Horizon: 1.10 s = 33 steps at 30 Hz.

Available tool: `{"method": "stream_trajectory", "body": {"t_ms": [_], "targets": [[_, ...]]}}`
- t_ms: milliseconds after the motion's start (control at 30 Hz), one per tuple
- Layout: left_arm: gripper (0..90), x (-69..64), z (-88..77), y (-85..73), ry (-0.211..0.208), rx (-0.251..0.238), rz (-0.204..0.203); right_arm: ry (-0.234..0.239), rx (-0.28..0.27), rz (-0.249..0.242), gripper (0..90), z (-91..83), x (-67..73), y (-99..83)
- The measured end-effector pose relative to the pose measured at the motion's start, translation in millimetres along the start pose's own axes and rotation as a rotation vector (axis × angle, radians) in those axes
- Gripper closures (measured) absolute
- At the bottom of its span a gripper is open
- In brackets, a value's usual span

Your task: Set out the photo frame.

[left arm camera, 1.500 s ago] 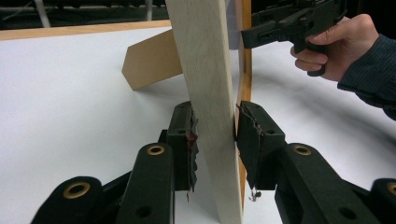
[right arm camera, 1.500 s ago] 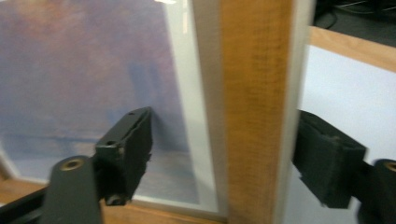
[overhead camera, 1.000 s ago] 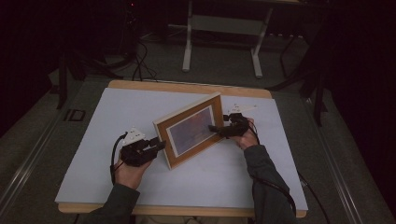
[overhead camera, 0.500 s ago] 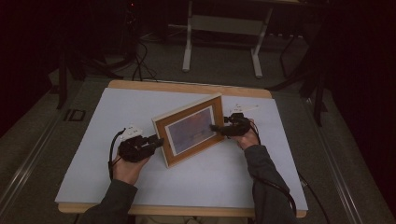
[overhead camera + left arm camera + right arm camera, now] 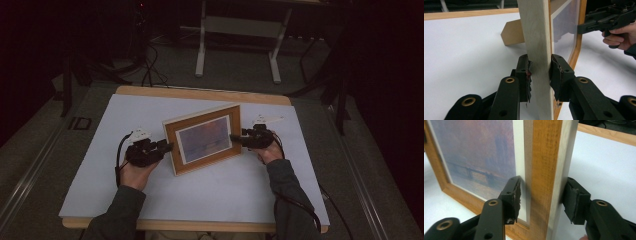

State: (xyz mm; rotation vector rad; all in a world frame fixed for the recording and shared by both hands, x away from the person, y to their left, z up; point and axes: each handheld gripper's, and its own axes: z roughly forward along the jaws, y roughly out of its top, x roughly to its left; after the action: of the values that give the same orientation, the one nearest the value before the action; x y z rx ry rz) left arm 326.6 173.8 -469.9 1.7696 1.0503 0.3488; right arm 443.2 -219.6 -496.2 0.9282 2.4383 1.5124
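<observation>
While the picture frame [image 5: 204,138] stands near the middle of the table [image 5: 100,190], a gripper straddles each short side.
Left gripper [image 5: 540,75] pinches the frame's left side; right gripper [image 5: 541,200], jaws just closing, straddles the right side, pads not yet pressing.

A white-topped table [image 5: 150,200] bears the picture frame [image 5: 204,139].

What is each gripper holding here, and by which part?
The left gripper clamps the picture frame by one side rail. The right gripper's jaws, just closing, straddle the opposite rail, not yet pressing.
</observation>
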Motion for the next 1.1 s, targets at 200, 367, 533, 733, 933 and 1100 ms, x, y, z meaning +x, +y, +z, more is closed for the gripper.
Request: {"method": "stream_trajectory", "body": {"t_ms": [200,367,533,733,933,1100], "targets": [[72.1,4.3,2.3,1.8,-0.003,-0.003,-0.008,0.019,-0.007,0.016,56.6,-4.9,-2.0,-3.7],[72.0,7.2,4.8,4.5,-0.006,0.001,-0.004,0.016,-0.014,0.020,58.4,-8.1,-1.0,-6.3],[72.0,9.7,7.2,7.2,-0.009,0.005,0.006,-0.002,-0.013,0.022,58.6,-10.5,1.8,-7.5],[71.8,14.1,9.8,9.2,-0.024,0.007,0.013,-0.029,-0.015,0.023,58.8,-12.9,6.4,-9.2],[71.4,17.5,12.3,11.3,-0.030,0.009,0.017,-0.056,-0.015,0.025,59.0,-14.9,11.9,-11.5],[71.2,21.1,14.3,13.4,-0.041,0.016,0.022,-0.079,-0.018,0.034,59.1,-16.6,16.8,-13.7]]}}
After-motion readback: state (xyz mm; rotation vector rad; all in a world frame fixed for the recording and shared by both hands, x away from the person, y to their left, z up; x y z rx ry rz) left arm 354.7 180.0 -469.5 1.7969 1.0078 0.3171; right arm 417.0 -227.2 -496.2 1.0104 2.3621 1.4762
